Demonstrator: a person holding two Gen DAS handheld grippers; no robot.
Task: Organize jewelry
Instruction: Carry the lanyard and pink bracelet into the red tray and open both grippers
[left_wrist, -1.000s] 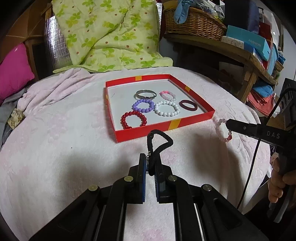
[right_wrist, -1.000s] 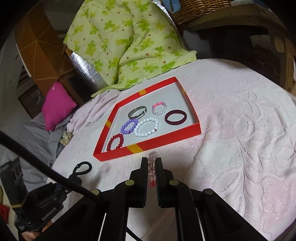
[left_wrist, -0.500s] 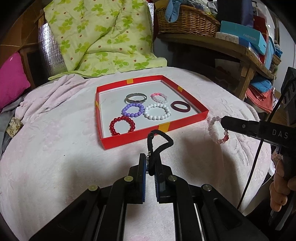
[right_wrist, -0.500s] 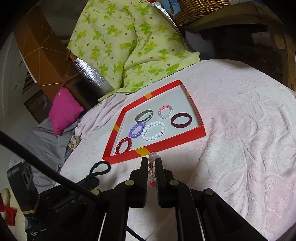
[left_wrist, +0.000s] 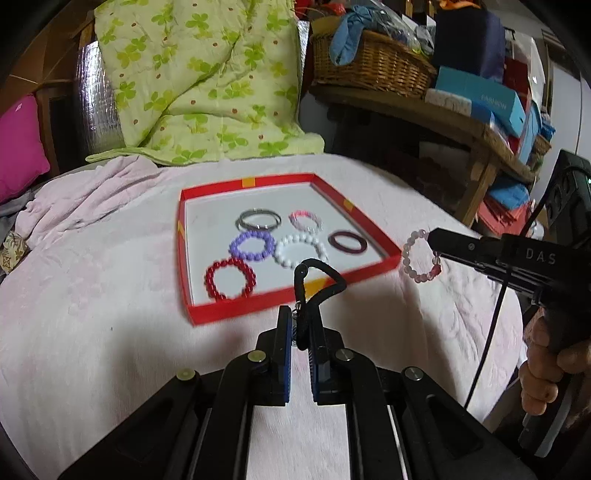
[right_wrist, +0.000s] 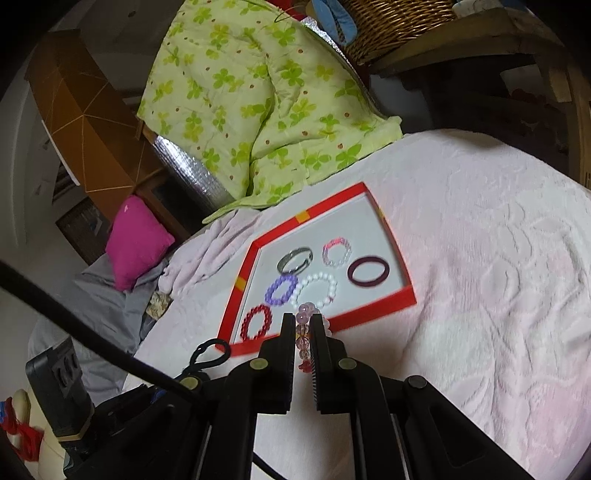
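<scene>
Jewelry lies in a shallow red tray (left_wrist: 280, 304) with a white floor, set at the centre of the left wrist view on a pale pink embossed blanket (left_wrist: 92, 332) that covers a rounded surface. Inside the tray are a red bead bracelet (left_wrist: 230, 278) at its lower left, a purple bead bracelet (left_wrist: 252, 246) above it, a white bead bracelet (left_wrist: 301, 251) to the right, a silver bangle (left_wrist: 258, 220) and a small pink bead bracelet (left_wrist: 306, 220) along the far side, and a dark maroon bangle (left_wrist: 347, 242) at the right. The left gripper (left_wrist: 300, 332), at the bottom centre, is pressed together on a black loop bracelet (left_wrist: 319, 282) that stands up just in front of the tray's near wall. The right gripper (right_wrist: 303, 332) pinches a pale pink bead bracelet (left_wrist: 421, 256) (in the left wrist view it hangs just off the tray's right corner). A hand (left_wrist: 546, 363) grips that tool's handle at the lower right edge. Behind the tray a green clover-print quilt (left_wrist: 207, 85) is heaped at the upper left, with a magenta cushion (left_wrist: 18, 144) at the far left edge. A wooden shelf (left_wrist: 424, 107) at the upper right carries a wicker basket (left_wrist: 373, 66) and stacked boxes (left_wrist: 484, 98).
</scene>
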